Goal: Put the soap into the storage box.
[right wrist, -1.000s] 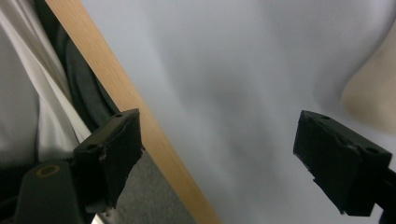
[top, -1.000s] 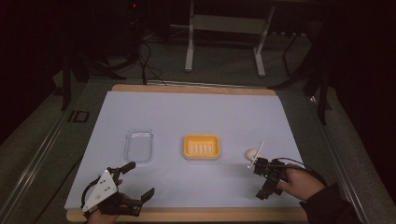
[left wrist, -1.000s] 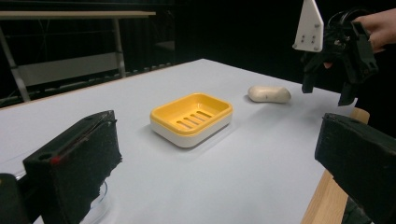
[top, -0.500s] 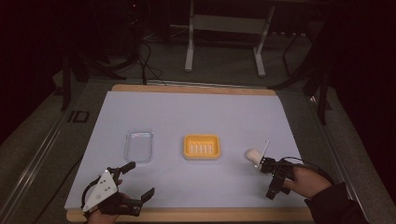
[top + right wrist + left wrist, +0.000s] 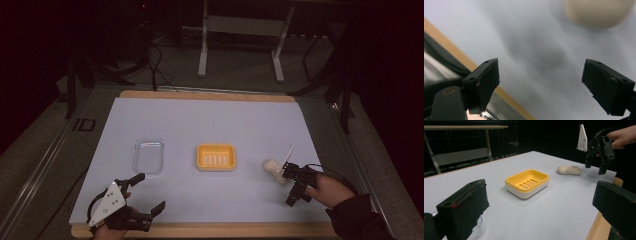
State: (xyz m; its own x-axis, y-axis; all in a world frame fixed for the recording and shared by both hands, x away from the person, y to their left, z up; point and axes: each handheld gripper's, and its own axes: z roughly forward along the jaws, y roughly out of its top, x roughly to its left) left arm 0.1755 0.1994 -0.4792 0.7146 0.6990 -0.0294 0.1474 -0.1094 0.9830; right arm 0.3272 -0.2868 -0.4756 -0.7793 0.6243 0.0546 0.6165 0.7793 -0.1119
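A pale oval soap bar (image 5: 272, 167) lies on the white table cover, right of a yellow soap dish (image 5: 216, 157) that stands empty at the middle. My right gripper (image 5: 291, 186) hovers just right of the bar and nearer the front edge, open and empty, tilted down at the table. The right gripper view has the soap bar (image 5: 599, 12) blurred at the top, beyond the right gripper (image 5: 546, 82). My left gripper (image 5: 148, 192) rests open and empty at the front left. In its view, the left gripper (image 5: 541, 202) faces the dish (image 5: 527, 182), the bar (image 5: 569, 169) and the right gripper (image 5: 596, 167).
A clear plastic container (image 5: 149, 155) sits left of the dish, just beyond my left gripper. The table's wooden front edge (image 5: 210, 230) runs close under both hands. Metal stand legs (image 5: 202, 55) rise from the floor behind the table.
My right gripper has drawn back from the soap bar toward the front right. The bar has stayed on the table. The left gripper has not moved.
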